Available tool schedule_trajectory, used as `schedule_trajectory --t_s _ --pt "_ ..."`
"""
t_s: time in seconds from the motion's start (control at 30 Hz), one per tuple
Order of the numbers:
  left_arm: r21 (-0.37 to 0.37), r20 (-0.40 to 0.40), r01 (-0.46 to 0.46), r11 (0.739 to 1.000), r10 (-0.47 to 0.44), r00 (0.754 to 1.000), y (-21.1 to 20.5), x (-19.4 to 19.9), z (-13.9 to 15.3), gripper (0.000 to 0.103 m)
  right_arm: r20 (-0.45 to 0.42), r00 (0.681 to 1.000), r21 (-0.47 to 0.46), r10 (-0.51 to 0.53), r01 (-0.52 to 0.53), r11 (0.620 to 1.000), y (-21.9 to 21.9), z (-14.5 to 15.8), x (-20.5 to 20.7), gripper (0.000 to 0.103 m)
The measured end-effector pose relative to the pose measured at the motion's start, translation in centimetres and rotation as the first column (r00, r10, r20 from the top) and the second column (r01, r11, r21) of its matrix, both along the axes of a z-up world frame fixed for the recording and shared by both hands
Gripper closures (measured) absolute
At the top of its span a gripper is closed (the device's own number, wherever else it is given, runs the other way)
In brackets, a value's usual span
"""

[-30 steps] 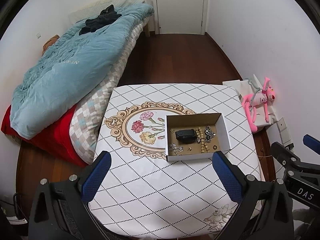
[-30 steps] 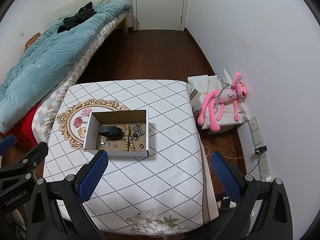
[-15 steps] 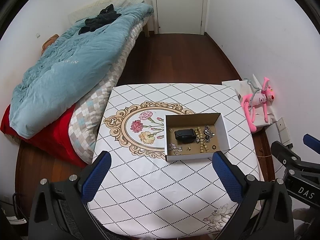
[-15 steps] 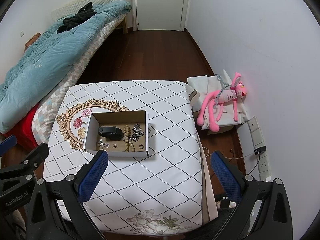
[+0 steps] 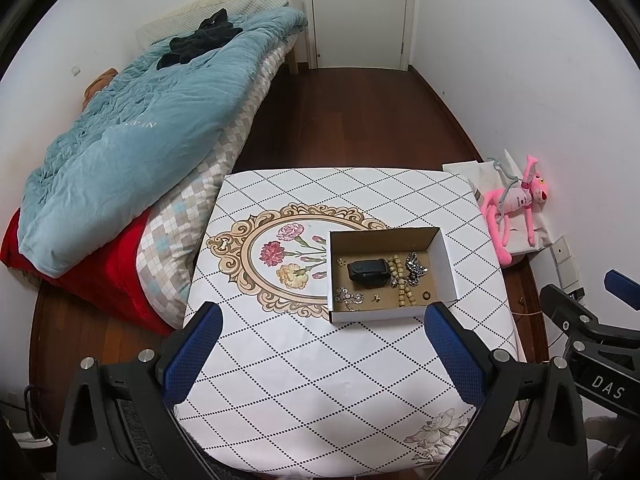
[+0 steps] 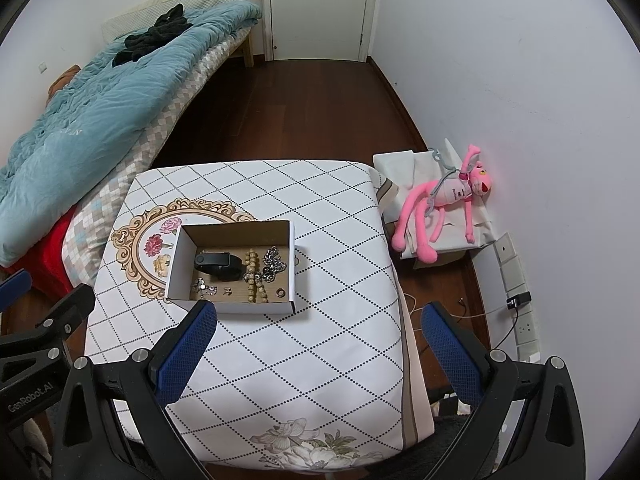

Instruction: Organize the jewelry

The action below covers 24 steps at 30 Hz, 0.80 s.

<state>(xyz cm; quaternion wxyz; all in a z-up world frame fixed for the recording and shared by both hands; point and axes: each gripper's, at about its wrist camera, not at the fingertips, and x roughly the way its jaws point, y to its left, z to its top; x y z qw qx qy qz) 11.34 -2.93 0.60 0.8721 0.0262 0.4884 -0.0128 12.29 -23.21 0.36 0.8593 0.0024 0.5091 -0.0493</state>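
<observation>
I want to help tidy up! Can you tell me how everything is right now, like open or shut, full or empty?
Left gripper: open, holding nothing.
Right gripper: open, holding nothing.
Cardboard box: open, no lid, jewelry inside.
Bead bracelet: lying stretched out in the box.
Small ring: loose on the box floor.
Door: shut.
Pink toy: lying beside the wall.

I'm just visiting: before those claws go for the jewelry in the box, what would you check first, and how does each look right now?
1. Left claw open and empty: ok.
2. Right claw open and empty: ok.
3. Cardboard box upright on the table, top open: ok.
4. Black watch, bead strand, silver chain and small ring lie inside: ok.
5. Bead strand free of the chain: cannot tell.
</observation>
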Motion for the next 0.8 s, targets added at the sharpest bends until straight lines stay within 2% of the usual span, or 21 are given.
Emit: schedule_trajectory --t_s 0.8 --pt "-0.012 -0.002 -0.007 1.000 0.007 1.000 -0.51 0.01 0.12 0.000 0.000 1.000 -0.004 -0.001 0.001 1.000 -0.08 -0.03 0.03 0.000"
